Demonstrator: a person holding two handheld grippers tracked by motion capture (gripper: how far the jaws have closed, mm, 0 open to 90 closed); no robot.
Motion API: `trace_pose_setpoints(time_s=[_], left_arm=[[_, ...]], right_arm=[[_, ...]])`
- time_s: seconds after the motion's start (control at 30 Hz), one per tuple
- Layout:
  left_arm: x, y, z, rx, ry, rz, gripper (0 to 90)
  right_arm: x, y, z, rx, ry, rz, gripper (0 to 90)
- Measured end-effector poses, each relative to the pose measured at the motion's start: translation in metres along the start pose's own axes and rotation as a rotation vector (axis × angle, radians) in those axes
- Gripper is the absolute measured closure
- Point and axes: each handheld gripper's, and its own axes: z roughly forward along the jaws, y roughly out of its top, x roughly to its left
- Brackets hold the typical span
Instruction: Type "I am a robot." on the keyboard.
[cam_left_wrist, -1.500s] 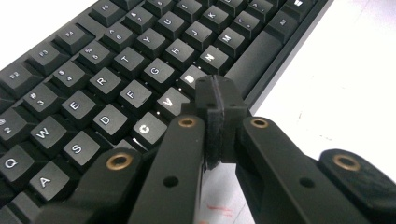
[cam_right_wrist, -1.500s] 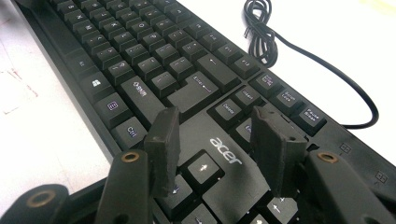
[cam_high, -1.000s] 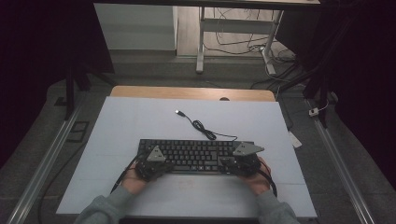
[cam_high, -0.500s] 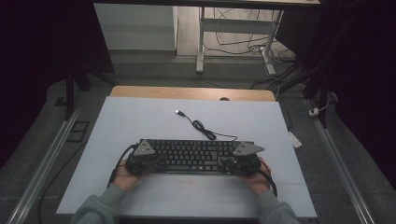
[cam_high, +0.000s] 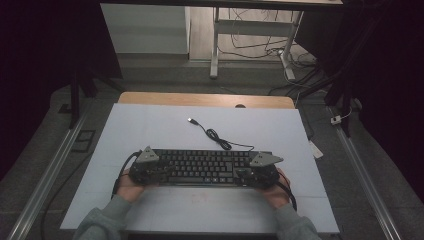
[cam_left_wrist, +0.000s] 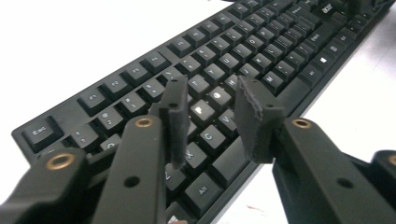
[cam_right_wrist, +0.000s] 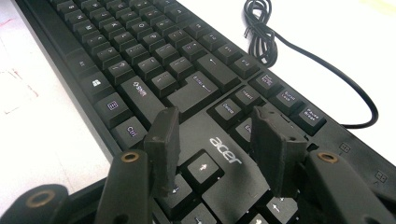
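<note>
Left gripper (cam_high: 150, 172) leftward, jaws just parted (right's open too), keyboard (cam_high: 205, 166) on white table (cam_high: 150, 130).

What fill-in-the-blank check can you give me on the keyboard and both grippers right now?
1. The left gripper has just been opening, and between its jaws there is ____.
2. The brand printed on the keyboard near the right gripper reads ____.
3. The keyboard's cable, lying on the white mat, ends in a ____ plug that is connected to nothing.

Missing words: nothing; acer; USB
</note>
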Motion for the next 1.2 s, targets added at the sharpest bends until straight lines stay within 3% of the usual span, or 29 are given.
trace_pose_setpoints(time_s=[0.43,1.2], left_arm=[[0.009,-0.002,-0.003,-0.005,0.039,-0.034,53.4],[0.011,0.001,0.003,0.000,0.053,-0.043,47.9]], right_arm=[[0.000,0.000,0.000,0.002,0.002,-0.002,52.0],[0.002,0.000,0.004,0.019,0.006,-0.013,51.9]])
